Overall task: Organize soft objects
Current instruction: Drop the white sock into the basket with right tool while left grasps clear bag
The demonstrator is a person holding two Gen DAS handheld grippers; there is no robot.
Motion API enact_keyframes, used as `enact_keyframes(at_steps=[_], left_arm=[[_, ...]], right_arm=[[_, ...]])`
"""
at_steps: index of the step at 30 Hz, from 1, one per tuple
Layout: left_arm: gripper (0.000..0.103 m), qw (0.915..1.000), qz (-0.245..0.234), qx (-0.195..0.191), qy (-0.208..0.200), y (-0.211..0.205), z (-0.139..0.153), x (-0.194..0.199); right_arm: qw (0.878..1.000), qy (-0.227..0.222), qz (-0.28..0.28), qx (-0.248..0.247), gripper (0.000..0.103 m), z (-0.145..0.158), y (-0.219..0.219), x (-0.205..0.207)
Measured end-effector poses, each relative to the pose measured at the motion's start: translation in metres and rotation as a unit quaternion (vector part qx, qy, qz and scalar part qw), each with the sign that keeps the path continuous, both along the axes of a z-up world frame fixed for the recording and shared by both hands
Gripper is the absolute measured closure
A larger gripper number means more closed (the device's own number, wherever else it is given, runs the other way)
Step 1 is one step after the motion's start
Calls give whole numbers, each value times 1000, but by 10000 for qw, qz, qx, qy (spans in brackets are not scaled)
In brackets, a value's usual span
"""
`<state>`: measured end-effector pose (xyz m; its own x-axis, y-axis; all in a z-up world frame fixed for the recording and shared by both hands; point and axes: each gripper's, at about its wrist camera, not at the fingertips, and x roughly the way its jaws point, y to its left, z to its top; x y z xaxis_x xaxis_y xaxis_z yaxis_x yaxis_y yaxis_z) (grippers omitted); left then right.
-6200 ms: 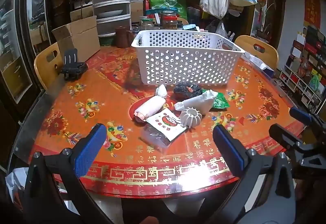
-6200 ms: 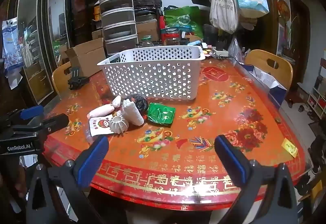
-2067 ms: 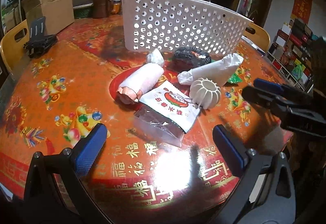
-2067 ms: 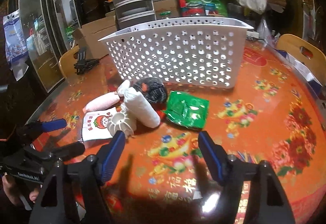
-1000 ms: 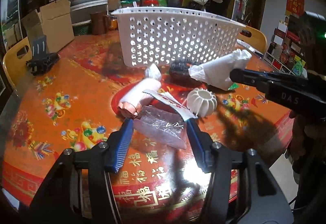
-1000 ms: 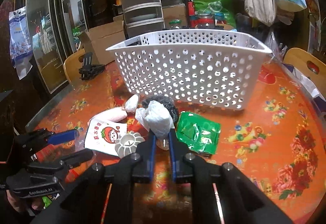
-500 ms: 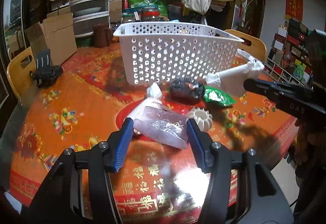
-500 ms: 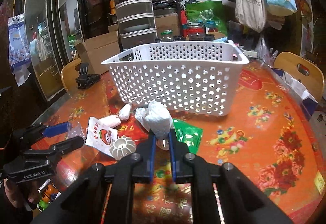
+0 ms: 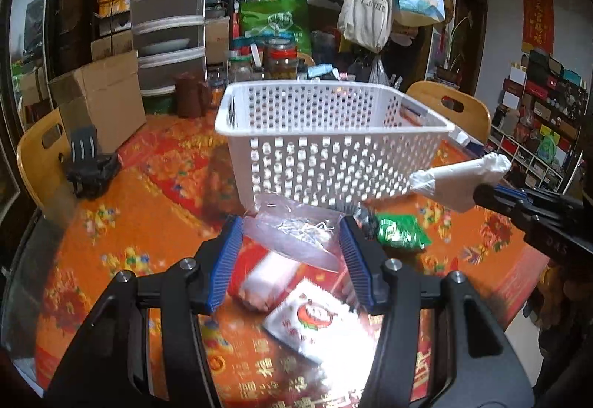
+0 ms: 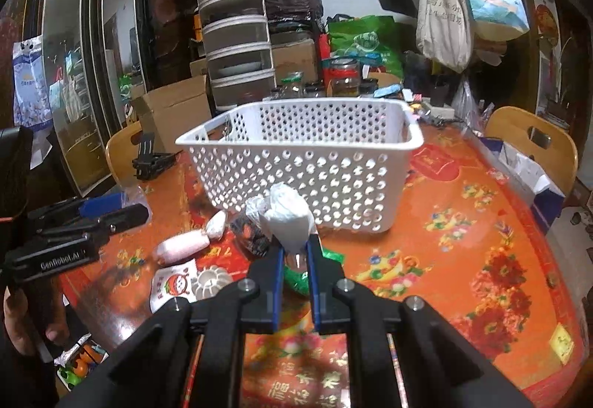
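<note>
Two soft items are held at once, both off the orange floral tablecloth (image 10: 463, 222) and in front of the white perforated plastic basket (image 9: 326, 133). A clear crinkly plastic bag (image 9: 296, 234) is pinched between the blue pads of the left gripper (image 9: 291, 248), jaws part closed on its sides; it is judged very light, limp and slippery, so a hold across its bunched middle would be safest. A white rolled cloth bundle in thin plastic (image 10: 285, 219) is clamped near its lower end by the right gripper (image 10: 295, 259), jaws pressed almost together; it is judged light, squashy and not fragile, though the wrap may slide. Both grippers are held raised and pointed at the basket's near wall, below its rim as seen, left one level, right one tilted slightly up. Left on the cloth before the basket: a pink wrapped roll (image 10: 181, 246), a white strawberry-print sachet (image 10: 174, 284), a white ribbed round piece (image 10: 211, 282), a green foil packet (image 9: 402, 234), a dark netted ball (image 10: 250, 234).
</note>
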<state>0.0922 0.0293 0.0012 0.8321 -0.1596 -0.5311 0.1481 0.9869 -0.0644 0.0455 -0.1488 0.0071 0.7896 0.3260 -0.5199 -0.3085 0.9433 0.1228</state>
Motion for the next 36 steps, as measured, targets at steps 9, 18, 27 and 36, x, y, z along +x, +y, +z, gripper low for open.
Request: enact_keyframes(at_steps=[9,18,27,36], left_arm=[[51,9995,-98,7,-284,-10,52,28],[51,9999,-97,-45,-46,-26,95,107],[51,9947,175,182,992,-39,61,215],[51,9876,240,345,1514,-47,19,253]], right_arm=[[9990,-410,-154,-35,93,51,-17,12],[9987,-400,-149,-295,93,83,-9,73],[9960,527,-355,-631,93,48,2,172],[9901,1096,-446,-756,93,11,4,205]])
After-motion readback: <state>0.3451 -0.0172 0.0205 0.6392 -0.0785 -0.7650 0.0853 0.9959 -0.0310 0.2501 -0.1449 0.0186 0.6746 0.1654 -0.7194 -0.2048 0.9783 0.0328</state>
